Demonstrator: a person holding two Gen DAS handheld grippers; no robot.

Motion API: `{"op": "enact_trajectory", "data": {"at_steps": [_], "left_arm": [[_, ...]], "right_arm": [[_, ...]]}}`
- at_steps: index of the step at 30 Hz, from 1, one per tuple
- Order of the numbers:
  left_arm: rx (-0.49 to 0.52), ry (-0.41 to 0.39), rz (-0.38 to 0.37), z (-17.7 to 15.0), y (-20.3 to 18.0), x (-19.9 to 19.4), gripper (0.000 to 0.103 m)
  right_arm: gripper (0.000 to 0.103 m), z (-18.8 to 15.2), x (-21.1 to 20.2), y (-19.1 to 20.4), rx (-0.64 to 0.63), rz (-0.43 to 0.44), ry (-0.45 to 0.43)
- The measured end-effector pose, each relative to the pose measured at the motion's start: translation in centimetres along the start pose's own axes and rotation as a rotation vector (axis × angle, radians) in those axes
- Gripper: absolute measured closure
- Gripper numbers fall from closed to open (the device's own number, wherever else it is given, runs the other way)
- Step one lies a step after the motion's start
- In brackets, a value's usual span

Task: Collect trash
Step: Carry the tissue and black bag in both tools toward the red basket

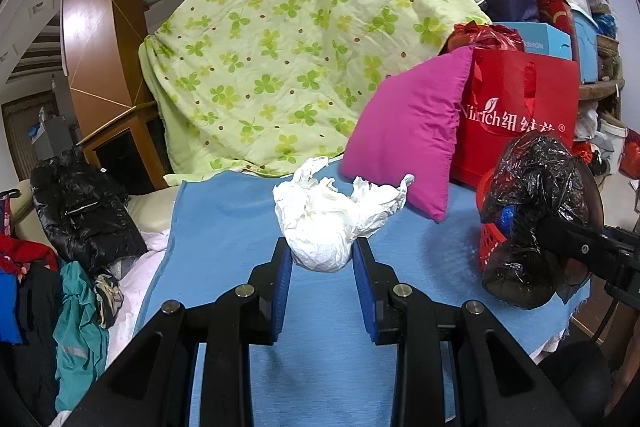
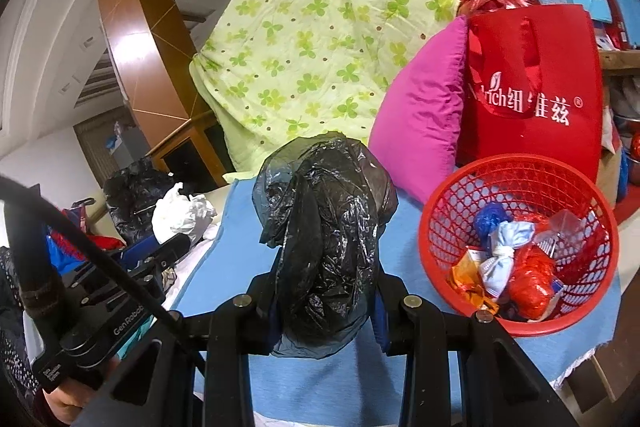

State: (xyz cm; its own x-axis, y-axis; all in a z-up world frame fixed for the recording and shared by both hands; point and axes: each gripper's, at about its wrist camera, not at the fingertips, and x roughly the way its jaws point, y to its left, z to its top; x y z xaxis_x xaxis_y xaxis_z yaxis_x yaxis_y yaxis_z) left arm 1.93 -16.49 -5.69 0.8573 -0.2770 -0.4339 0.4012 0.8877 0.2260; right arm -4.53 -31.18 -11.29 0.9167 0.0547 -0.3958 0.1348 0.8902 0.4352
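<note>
Over the blue cloth: both loads ride clear of the blue cloth (image 1: pixel 320 347), which covers the work surface.
Left gripper (image 1: pixel 322 257): clamped narrowly on the white crumpled bag (image 1: pixel 328 215), pads pinching its lower bulge while loose ears stick up toward 12 o'clock.
Right gripper (image 2: pixel 326 303): closed around the black plastic bag (image 2: pixel 328 227), gripped low, with the bulk standing above the jaws.
Handling, white bag: it looks light, soft and crushable; a hold on the dense knot seems safer than one on the flimsy tails.
Handling, black bag: thin, glossy film, probably slippery and limp; it may sag or slide if the squeeze eases.
Basket: the red basket (image 2: pixel 516 239) sits at 3 o'clock of the right gripper, already holding wrapped scraps, its mouth open upward.
Edges: the cloth's hem drops off at 4 o'clock beyond the basket.
Open room: bare cloth lies between the grippers; the pink pillow (image 1: pixel 404 135) and red tote (image 2: pixel 536 87) crowd 1 o'clock, the green quilt (image 1: pixel 288 39) blocks 12.
</note>
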Motion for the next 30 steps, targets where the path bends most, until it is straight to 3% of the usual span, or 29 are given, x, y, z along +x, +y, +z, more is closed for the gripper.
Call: {"op": "enact_trajectory", "data": {"at_steps": [30], "left_arm": [[0.087, -0.011, -0.079, 0.8, -5.4, -0.9, 0.07]], "right_arm": [[0.065, 0.3, -3.9, -4.0, 0.08, -0.052, -0.065]]}}
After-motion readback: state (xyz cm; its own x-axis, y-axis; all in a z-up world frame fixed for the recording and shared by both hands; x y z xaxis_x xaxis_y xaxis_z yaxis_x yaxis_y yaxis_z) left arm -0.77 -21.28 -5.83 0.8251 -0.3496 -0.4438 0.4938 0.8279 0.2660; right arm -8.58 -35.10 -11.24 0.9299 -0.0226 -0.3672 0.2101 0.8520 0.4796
